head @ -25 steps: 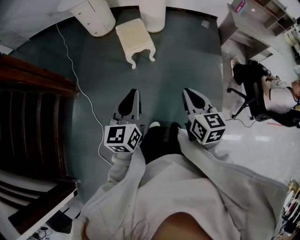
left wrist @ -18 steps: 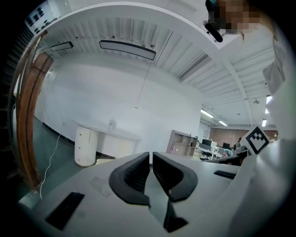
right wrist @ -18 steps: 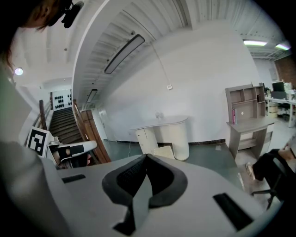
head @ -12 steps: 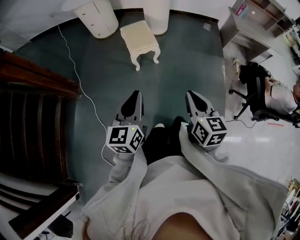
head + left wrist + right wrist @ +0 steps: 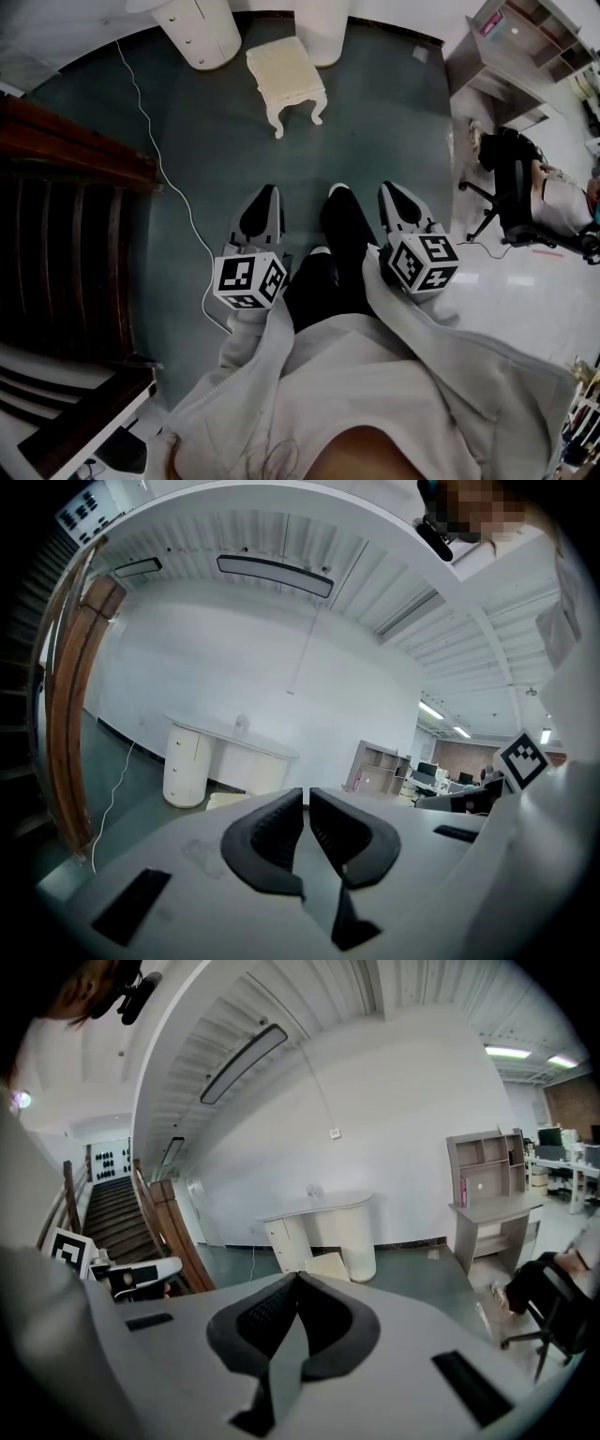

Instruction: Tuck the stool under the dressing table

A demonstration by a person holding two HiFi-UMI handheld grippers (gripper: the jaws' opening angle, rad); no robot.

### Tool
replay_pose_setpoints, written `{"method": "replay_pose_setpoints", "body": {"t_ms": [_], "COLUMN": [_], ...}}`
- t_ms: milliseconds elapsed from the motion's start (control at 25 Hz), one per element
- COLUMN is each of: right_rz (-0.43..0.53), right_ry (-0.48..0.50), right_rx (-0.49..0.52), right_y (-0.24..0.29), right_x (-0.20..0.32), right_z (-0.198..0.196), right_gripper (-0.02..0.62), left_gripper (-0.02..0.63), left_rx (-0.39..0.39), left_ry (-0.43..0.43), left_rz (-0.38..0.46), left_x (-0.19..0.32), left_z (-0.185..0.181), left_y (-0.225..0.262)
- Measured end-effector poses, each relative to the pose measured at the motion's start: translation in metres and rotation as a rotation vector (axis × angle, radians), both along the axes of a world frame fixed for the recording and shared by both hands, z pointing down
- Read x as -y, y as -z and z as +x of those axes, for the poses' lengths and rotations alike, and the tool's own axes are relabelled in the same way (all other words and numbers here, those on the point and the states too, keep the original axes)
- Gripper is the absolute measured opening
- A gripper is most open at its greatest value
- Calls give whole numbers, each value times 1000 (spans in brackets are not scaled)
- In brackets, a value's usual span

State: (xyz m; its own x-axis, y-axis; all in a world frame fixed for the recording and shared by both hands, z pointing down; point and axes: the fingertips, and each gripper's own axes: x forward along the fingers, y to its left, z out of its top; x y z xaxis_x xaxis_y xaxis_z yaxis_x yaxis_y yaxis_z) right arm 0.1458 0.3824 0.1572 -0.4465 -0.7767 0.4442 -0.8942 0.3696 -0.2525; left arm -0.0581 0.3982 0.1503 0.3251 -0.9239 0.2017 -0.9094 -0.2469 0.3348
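Stool is small and cream-white. It has a square soft top with a bumpy pattern and short curly legs. It stands upright on the dark green floor, out in front of the white dressing table. The table has a round drawer part on one side and a fat round leg on the other. The stool sits close to the gap between them, but most of it is out in the open. Nothing lies on its top.

The left gripper and the right gripper are held side by side, well apart from the stool and pointing toward it. The left jaws are pushed nearly together, with only a thin slit, and nothing is in them. The right jaws are pressed together and hold nothing too.

The person's dark leg shows between the two grippers. A thin white cable runs across the floor on the left. Dark wooden stairs are further left. A black office chair stands far to the right, on the pale shiny floor.
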Motion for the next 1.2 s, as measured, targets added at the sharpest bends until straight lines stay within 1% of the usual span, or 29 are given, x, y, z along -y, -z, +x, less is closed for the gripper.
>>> {"method": "replay_pose_setpoints", "body": {"t_ms": [160, 360, 560, 720, 960, 1200], "right_rz": [-10, -17, -25, -12, -7, -21], "right_ry": [12, 55, 71, 100, 123, 127], "right_rx": [2, 5, 24, 19, 30, 30], "right_y": [-4, -6, -7, -2, 1, -7], "right_x": [19, 55, 104, 147, 207, 241], "right_z": [-5, -15, -18, -23, -13, -7], "right_gripper": [49, 49, 49, 49, 49, 49], "left_gripper": [31, 31, 31, 31, 31, 31], "left_rx": [5, -1, 16, 24, 45, 47], "left_ry": [6, 33, 43, 62, 83, 93], "left_rz": [-12, -20, -7, -6, 6, -7], "left_x": [13, 46, 93, 132, 184, 219], "left_z": [-5, -10, -10, -13, -6, -3], "left_y": [-4, -4, 2, 5, 13, 6]}}
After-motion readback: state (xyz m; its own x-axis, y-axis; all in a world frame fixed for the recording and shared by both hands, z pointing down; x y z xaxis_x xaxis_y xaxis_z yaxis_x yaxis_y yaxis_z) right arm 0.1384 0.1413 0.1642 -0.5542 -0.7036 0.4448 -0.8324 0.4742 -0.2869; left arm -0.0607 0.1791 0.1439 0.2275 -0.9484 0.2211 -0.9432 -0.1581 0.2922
